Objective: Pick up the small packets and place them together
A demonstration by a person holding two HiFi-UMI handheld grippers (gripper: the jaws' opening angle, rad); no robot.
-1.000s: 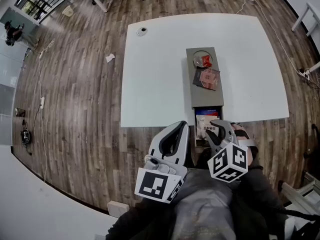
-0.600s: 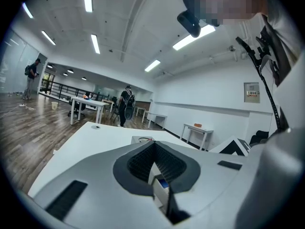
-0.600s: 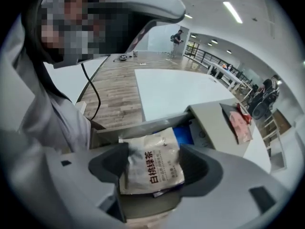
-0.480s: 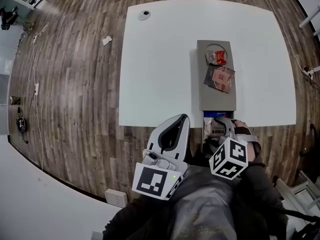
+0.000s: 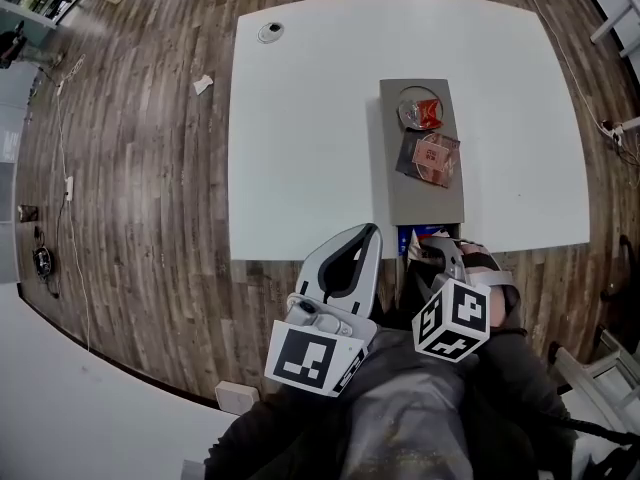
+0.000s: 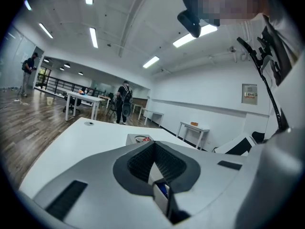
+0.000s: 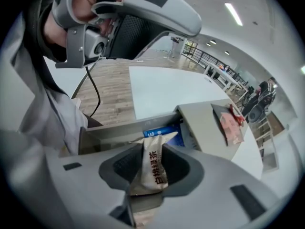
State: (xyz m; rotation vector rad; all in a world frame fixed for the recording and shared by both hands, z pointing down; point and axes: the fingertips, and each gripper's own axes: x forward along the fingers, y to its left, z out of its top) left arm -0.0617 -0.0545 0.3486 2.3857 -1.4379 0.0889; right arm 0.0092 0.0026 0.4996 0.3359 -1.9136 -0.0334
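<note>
Over an open drawer [image 7: 119, 129], the right hand-held gripper [image 5: 438, 256], jaws just closed, pinches a tea packet [image 7: 153, 163] still to join two packets [image 5: 430, 158] ahead; left hand-held gripper [image 6: 155, 147] pressed together.

Dark-lettered beige packet [image 7: 151, 168], blue packet [image 7: 164, 129], grey drawer unit [image 5: 394, 183], white table [image 5: 300, 118], brown plank floor [image 5: 130, 168].

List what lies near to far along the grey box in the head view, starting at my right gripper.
Right gripper, whose jaws have just been closing on a beige packet → open drawer → pink packet → red packet in a clear dish.
</note>
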